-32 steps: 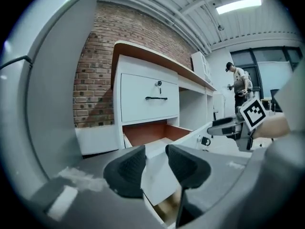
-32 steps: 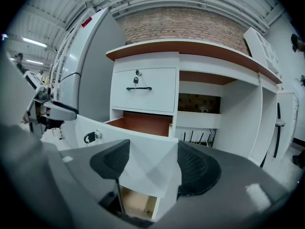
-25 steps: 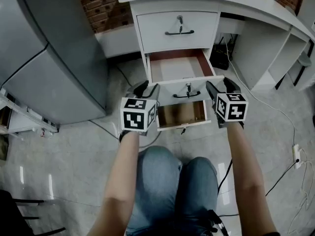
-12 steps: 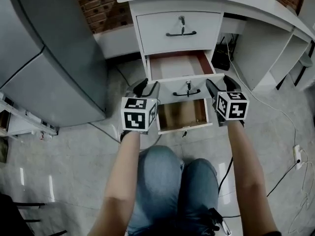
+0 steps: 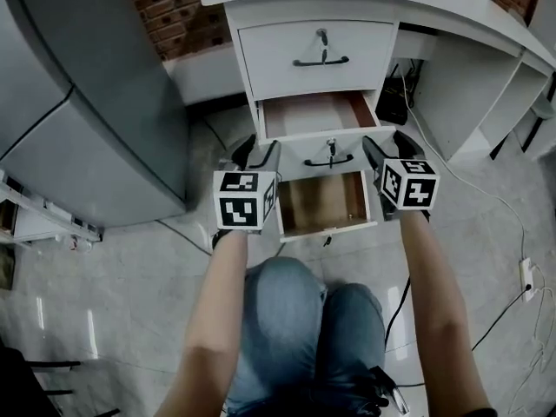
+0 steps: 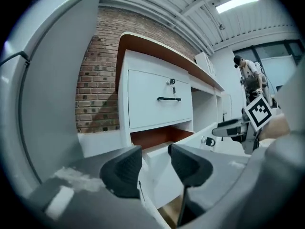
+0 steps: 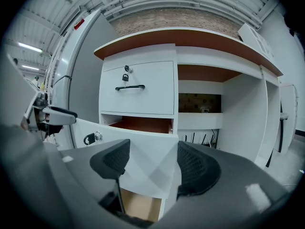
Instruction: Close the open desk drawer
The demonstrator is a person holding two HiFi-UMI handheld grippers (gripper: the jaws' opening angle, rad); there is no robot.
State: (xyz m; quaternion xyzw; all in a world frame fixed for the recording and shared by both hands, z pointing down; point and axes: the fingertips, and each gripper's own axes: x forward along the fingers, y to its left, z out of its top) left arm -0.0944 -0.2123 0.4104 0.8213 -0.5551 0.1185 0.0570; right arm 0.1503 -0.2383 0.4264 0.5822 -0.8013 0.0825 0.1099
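White middle desk drawer (image 5: 328,150) is found pulled out toward the person, front lying left-right. Its corners are straddled, unpinched: left gripper (image 5: 259,150) jaws just widened, right gripper (image 5: 387,142) jaws spread

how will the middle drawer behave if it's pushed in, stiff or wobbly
The middle drawer looks like rigid board, so it likely moves as one piece. What shows inside looks empty, so probably light. Pushed at one corner it might skew and bind; its handle sits centred.
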